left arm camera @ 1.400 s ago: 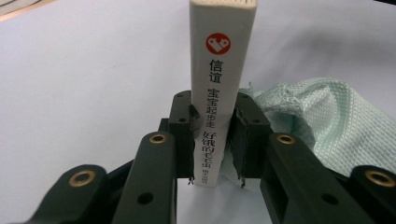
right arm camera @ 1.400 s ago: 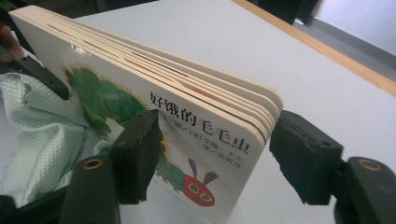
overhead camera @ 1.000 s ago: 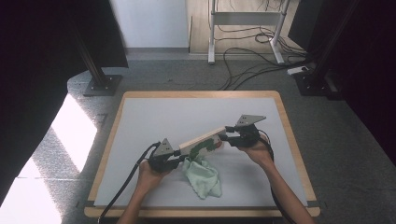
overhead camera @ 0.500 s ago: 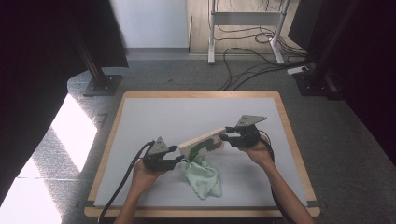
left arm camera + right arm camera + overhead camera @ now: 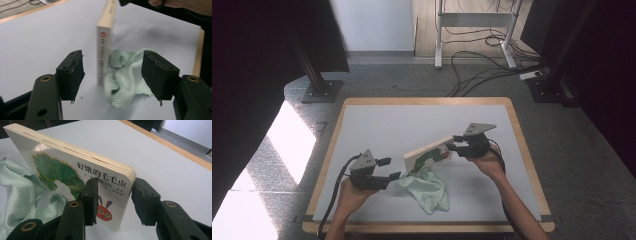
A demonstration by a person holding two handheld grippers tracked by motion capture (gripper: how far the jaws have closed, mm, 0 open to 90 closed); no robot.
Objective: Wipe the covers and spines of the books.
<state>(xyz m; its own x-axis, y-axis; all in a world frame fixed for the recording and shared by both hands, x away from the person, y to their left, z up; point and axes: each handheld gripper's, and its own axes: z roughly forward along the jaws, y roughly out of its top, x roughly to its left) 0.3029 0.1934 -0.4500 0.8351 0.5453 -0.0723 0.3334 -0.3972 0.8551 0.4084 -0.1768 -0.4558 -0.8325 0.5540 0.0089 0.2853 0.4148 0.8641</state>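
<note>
Left tool [image 5: 393, 168] withdrew from cloth [image 5: 426, 189]; right gripper view shows book [image 5: 82, 177] clamped.

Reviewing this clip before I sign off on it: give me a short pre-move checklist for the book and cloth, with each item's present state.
1. Right gripper clamped on the book: ok, its jaws press both faces near the spine.
2. Book standing on its edge on the table: ok, upright in the left gripper view, leaning slightly in the high view.
3. Left gripper free of the cloth: ok, the jaws have just been opening and nothing is pinched between them.
4. Cloth clear of the book: not ok, it lies bunched against the book's lower edge.
5. Book cover wiped clean: cannot tell.
</note>
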